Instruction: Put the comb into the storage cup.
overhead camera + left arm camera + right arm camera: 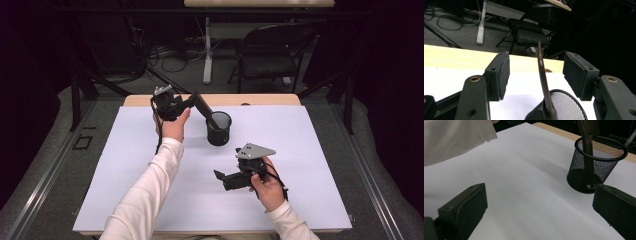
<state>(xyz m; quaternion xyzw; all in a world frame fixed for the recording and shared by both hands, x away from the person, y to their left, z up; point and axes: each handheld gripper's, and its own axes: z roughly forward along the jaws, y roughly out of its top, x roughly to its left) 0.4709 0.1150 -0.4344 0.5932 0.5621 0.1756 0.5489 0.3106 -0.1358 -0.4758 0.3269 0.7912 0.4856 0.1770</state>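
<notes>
Now | comb [543, 82] stands in mesh cup [219, 129] on desk, drop seems done | my left tool [536, 72] spread around comb, not touching | right tool [541, 212] open, idle | left: withdraw.

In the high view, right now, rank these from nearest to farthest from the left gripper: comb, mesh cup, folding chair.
From the left gripper:
1. Comb, between its open jaws, leaning out of the cup.
2. Mesh cup, just right of it on the white sheet.
3. Folding chair, beyond the table's far edge.

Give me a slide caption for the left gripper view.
Left gripper jaws open around a flat dark comb standing in a black mesh cup.
</notes>
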